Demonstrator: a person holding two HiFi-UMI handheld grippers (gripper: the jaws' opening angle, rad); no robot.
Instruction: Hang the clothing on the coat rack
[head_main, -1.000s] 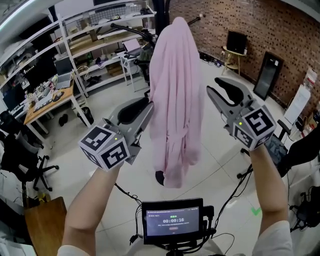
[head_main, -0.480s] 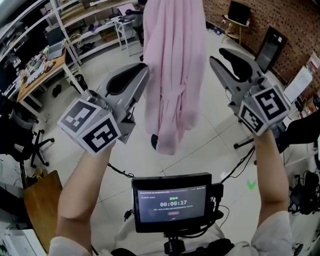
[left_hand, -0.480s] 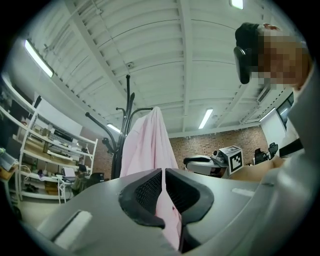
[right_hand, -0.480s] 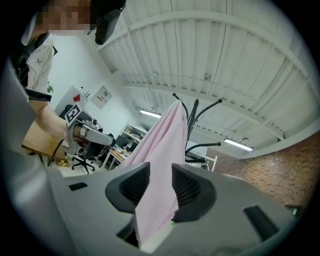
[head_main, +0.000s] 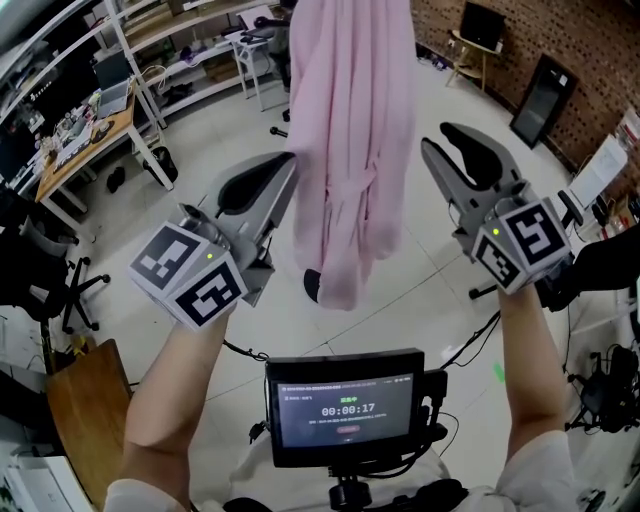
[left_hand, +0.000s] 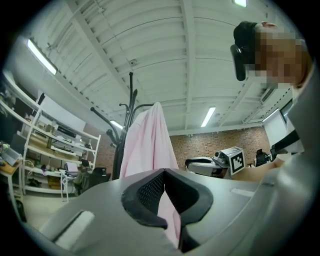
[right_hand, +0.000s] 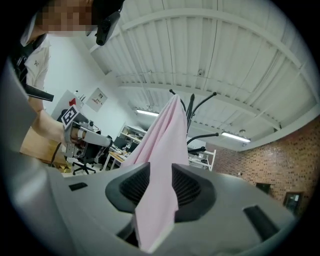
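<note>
A pink garment (head_main: 350, 130) hangs draped over the top of the black coat rack (left_hand: 129, 100), reaching nearly to the floor. My left gripper (head_main: 288, 170) is just left of the cloth, pointing at it. Its jaws have just been closing and now stand shut, with nothing held. In the left gripper view the garment (left_hand: 150, 145) shows beyond that gripper (left_hand: 164, 172). My right gripper (head_main: 432, 160) is just right of the cloth and open. In the right gripper view the garment (right_hand: 165, 135) shows through the gap of its jaws (right_hand: 161, 175), not pinched.
A small screen on a mount (head_main: 345, 405) sits below my arms. A wooden desk (head_main: 80, 150) and white shelves (head_main: 190, 50) stand at the left, with an office chair (head_main: 40, 290). A brick wall (head_main: 560, 30) runs along the back right.
Both grippers have sunk a little beside the hanging garment. The left jaws have closed. The garment stays on the rack.
</note>
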